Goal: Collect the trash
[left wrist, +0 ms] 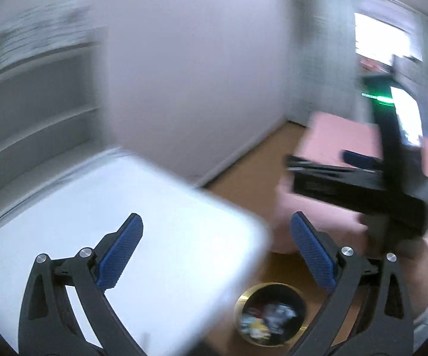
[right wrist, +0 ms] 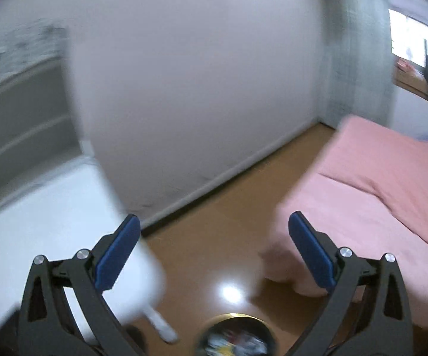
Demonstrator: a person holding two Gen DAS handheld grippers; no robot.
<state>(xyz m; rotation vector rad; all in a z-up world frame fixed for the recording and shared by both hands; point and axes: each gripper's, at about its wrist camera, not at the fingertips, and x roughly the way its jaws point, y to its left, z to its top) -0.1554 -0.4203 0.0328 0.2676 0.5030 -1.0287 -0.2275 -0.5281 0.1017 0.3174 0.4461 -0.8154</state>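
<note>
Above the gold-rimmed trash bin (left wrist: 270, 314) on the floor, already holding wrappers, I hold the left gripper (left wrist: 215, 255) and right gripper (right wrist: 214, 252) with fingers wide and empty, white desk (left wrist: 125, 222) beside it, pink bed (right wrist: 377, 195) beyond.

Right gripper (right wrist: 214, 246) jaws wide apart, nothing between them. White table (right wrist: 50, 222) near left, pink bed (right wrist: 377, 201) right, wood floor (right wrist: 214, 207) between. Bin (right wrist: 237, 336) with trash at near edge, blurred.
</note>
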